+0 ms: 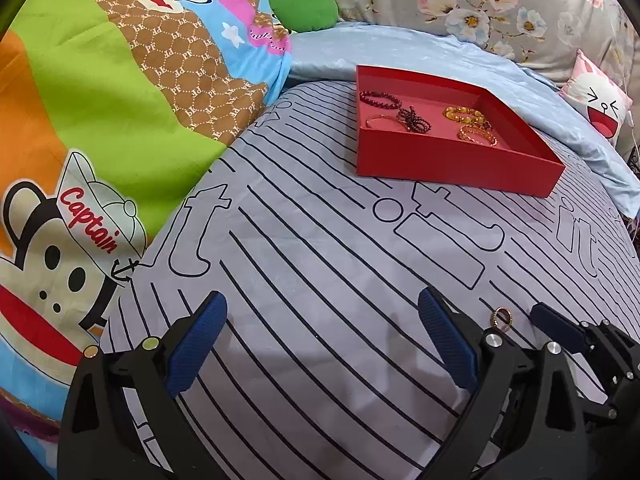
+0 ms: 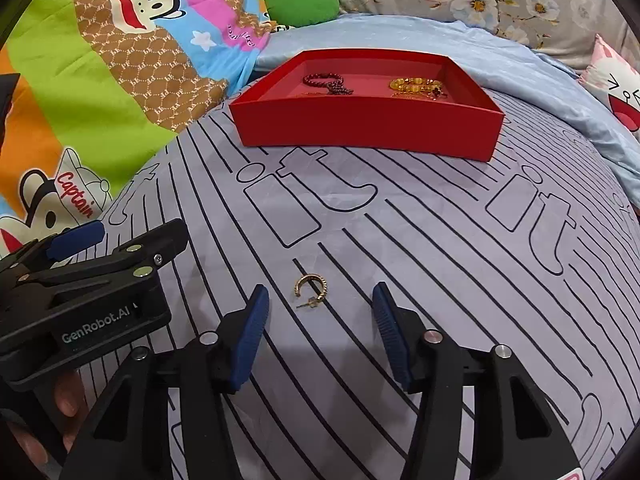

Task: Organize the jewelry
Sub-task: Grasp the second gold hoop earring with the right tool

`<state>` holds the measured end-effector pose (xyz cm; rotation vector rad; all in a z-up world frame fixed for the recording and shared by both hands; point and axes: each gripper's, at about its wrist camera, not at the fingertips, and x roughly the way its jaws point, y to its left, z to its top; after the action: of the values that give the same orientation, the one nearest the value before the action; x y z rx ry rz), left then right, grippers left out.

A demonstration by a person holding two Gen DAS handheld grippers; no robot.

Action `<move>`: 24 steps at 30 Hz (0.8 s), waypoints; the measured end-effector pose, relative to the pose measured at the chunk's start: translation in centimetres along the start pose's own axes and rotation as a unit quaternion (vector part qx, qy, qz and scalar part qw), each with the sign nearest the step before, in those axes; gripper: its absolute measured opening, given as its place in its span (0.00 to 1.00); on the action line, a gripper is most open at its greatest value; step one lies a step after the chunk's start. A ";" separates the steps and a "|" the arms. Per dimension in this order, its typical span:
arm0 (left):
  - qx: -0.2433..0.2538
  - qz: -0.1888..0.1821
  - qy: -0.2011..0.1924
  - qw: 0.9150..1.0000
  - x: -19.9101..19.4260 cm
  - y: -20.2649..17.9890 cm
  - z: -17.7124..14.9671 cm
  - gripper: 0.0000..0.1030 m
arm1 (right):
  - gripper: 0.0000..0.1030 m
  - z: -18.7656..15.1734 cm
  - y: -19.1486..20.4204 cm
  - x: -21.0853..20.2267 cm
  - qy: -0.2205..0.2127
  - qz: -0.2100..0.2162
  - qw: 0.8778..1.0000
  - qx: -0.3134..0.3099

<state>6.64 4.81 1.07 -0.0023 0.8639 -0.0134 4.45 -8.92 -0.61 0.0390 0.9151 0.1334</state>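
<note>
Jewelry here is split between two places: one small gold hoop earring (image 2: pixel 310 291) lies alone on the striped grey sheet (image 2: pixel 440 280), and the rest sits in the red box (image 2: pixel 368 128) farther back on the bed. The right wrist view shows the earring clearly, its post pointing toward the camera, lying on the sheet just ahead of the right gripper (image 2: pixel 318 300), whose blue pads stand apart on either side of it without touching it; nothing is grasped. In the left wrist view the same earring (image 1: pixel 500 316) is only a small ring half hidden behind the left gripper's right finger, with the tip of the right gripper (image 1: pixel 560 326) beside it. The left gripper (image 1: pixel 320 312) is spread wide over bare sheet, holding nothing. The left view looks down into the red box (image 1: pixel 440 160) and shows about five bracelets: two dark red, one pinkish, two amber. The right view shows only parts of these behind the box wall. A cartoon monkey quilt (image 1: pixel 100 120) lies on the left in both views.
</note>
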 end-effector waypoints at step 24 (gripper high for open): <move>0.015 -0.048 -0.008 0.999 0.2 -1.3 0.7 0.88 | 0.15 0.8 -2.1 -1.0 -0.011 -0.032 0.999 0.012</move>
<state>7.24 3.48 1.36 -0.0160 0.8468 -0.1171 4.67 -11.16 0.49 0.0335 0.8941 0.0630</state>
